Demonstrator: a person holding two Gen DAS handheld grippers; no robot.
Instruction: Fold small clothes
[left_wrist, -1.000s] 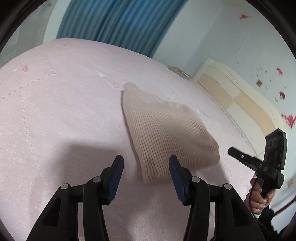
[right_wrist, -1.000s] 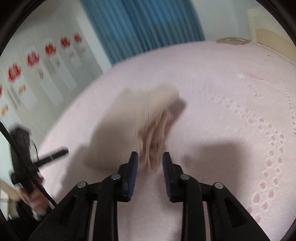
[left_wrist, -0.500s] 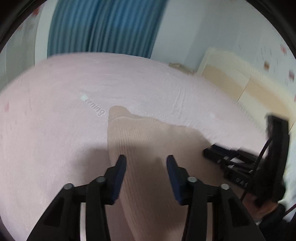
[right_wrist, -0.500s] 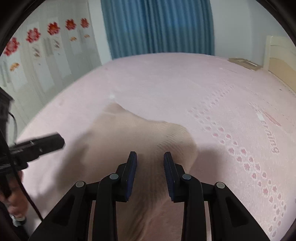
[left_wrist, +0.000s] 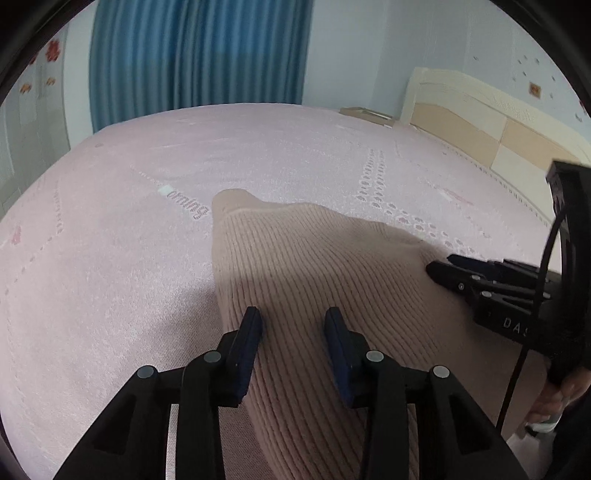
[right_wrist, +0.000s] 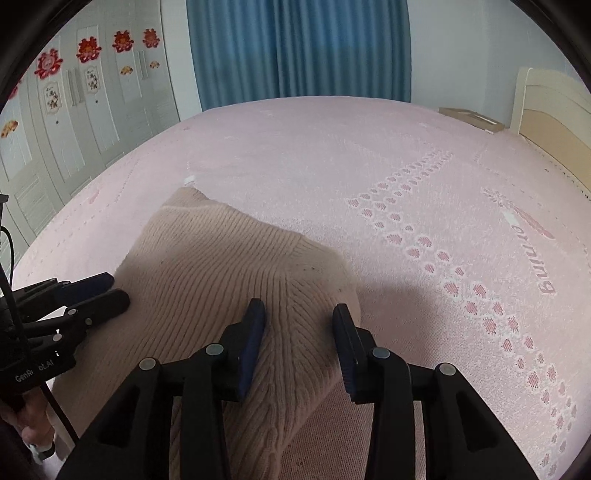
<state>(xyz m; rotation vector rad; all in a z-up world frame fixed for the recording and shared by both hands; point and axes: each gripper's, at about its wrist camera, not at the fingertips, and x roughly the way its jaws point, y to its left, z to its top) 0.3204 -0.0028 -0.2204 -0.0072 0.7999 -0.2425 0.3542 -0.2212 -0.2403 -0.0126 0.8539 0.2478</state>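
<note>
Beige ribbed knit garment (left_wrist: 314, 280) lies partly folded on pink patterned bedspread (left_wrist: 110, 258); left gripper (left_wrist: 293, 325) and right gripper (right_wrist: 299, 319) part-open astride garment's near edge, jaws just moved, nothing clamped; final folds pending.

Left gripper (left_wrist: 293, 325) points forward and down, jaws apart, having just been closing; knit cloth lies under and between the pads, no pinch visible. Right gripper (right_wrist: 299, 321) is angled down likewise, jaws apart and just opening, cloth between them, not clamped. Each is hand-held; right hand (left_wrist: 557, 400), left hand (right_wrist: 33, 424) partly visible.
</note>
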